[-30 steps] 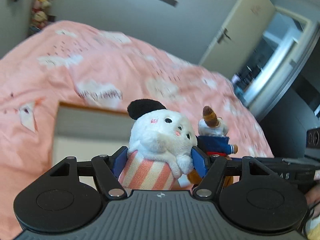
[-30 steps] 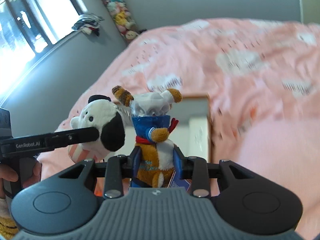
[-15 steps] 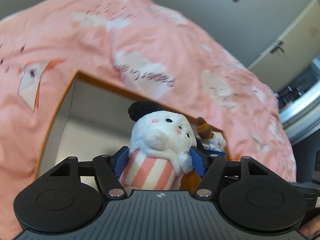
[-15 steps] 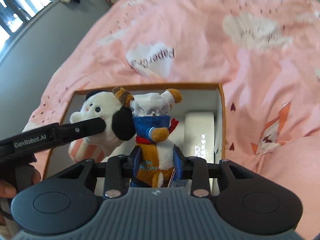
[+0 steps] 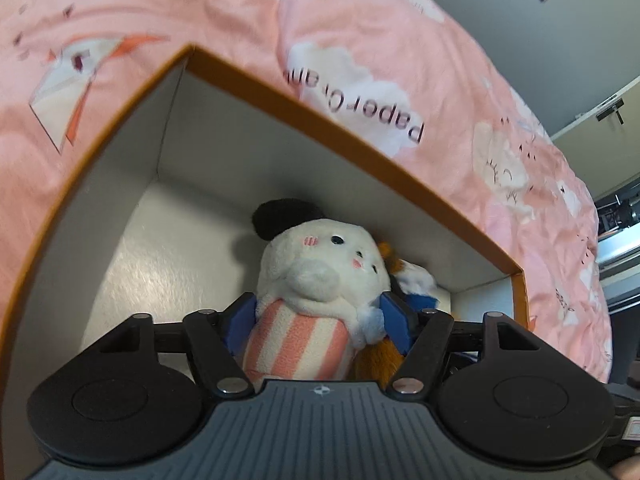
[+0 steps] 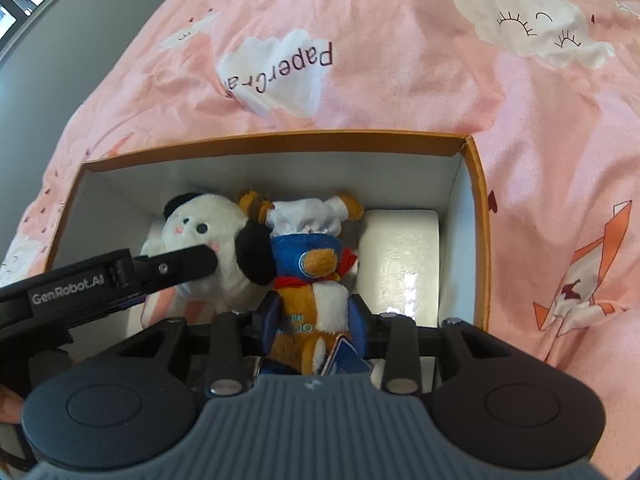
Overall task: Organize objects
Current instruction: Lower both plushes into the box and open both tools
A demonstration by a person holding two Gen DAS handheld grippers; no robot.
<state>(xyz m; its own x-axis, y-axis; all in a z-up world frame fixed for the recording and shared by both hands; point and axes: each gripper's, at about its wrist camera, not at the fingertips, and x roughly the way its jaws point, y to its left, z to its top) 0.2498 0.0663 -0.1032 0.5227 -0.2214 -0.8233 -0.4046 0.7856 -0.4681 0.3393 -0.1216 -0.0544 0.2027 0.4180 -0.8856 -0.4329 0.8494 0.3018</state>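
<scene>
My left gripper (image 5: 316,316) is shut on a white plush dog (image 5: 320,268) with black ears and a pink-striped body, held low inside an orange-rimmed cardboard box (image 5: 320,114). My right gripper (image 6: 316,314) is shut on an orange-and-white plush (image 6: 312,276) in a blue sailor top and white cap, also inside the box (image 6: 280,142). The two toys sit side by side and touch. The dog (image 6: 208,240) and the left gripper's finger (image 6: 176,262) show in the right wrist view. The sailor plush (image 5: 412,280) peeks out behind the dog in the left wrist view.
The box lies on a bed with a pink cloud-print cover (image 6: 400,40). A white rectangular block (image 6: 400,256) lies in the box's right part, beside the sailor plush. A grey wall and a door (image 5: 592,92) stand beyond the bed.
Both grippers have moved down and forward with their toys, from above the bed into the box. Both stayed shut.
</scene>
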